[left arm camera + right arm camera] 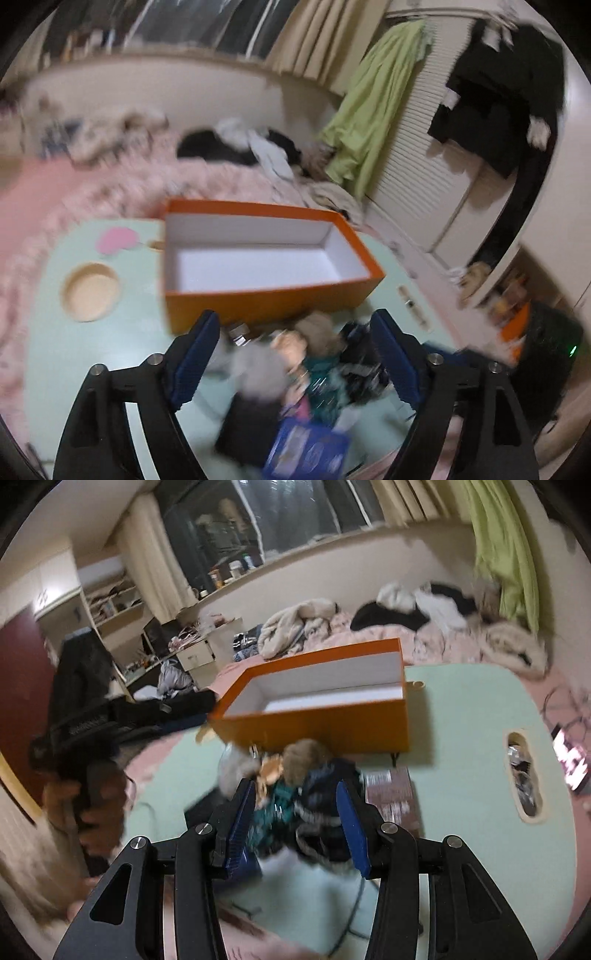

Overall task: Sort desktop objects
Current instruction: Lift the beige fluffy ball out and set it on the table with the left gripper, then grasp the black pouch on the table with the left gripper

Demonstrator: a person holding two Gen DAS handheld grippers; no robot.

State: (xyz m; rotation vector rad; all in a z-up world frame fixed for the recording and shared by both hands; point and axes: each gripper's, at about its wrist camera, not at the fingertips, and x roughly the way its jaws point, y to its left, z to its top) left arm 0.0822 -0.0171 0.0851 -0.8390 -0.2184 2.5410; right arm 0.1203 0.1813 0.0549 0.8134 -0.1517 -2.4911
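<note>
An open orange box [266, 299] [314, 731] with a white, empty inside stands on the mint-green table [110, 350] [461, 720]. In front of it lies a blurred heap: a beige and grey plush toy [295, 339] [303, 760], a dark and teal bundle [362, 354] [325, 812], a blue packet [306, 450], a small jar [238, 332] and a pinkish packet [391, 794]. My left gripper [295, 321] hovers open and wide over the heap. My right gripper [295, 786] is open too, with the heap showing between its blue pads; no grip shows.
The table has a round cup hollow [90, 291], a pink shape [114, 240] and a slot [524, 779] holding small things. A pink quilted bed with clothes surrounds it. A lit phone [572, 764] lies at the right. A person's hand [96, 812] shows at the left.
</note>
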